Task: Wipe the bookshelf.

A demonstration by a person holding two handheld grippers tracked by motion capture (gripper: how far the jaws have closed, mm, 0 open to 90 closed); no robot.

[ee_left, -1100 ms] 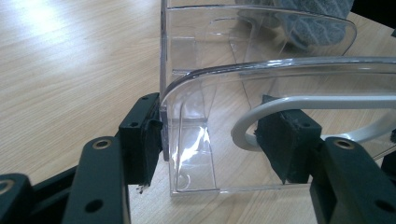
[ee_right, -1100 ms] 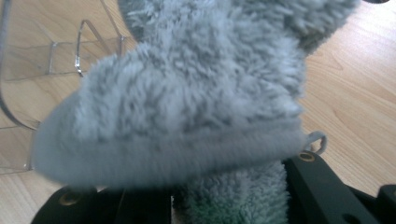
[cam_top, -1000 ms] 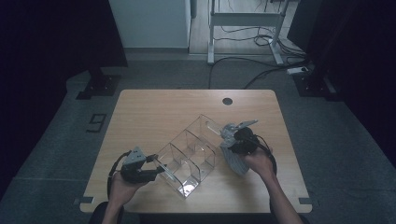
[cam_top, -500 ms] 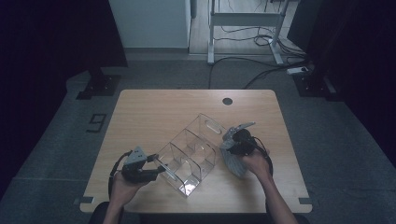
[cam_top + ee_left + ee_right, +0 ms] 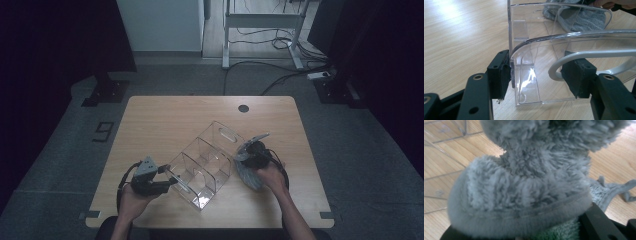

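A clear plastic organizer [image 5: 207, 162] with several compartments lies diagonally in the middle of the wooden table [image 5: 165, 120]. My left gripper [image 5: 167, 181] is shut on the organizer's near end wall [image 5: 536, 62]. One pad presses the wall's outer edge and the other sits at the handle cutout. My right gripper [image 5: 255, 152] hovers just right of the organizer, shut on a grey fluffy cloth [image 5: 248, 172]. In the right gripper view that cloth [image 5: 524, 182] bulges over the jaws and hides most of them. A part of it trails onto the table.
A round dark cable hole [image 5: 243, 108] sits near the table's far edge. Bare wood lies on the far half and to the left. Beyond the table are a metal stand [image 5: 260, 30] and cables on the floor.
My right hand has sunk a little toward the table with the grey cloth. The left gripper and the organizer have stayed put.
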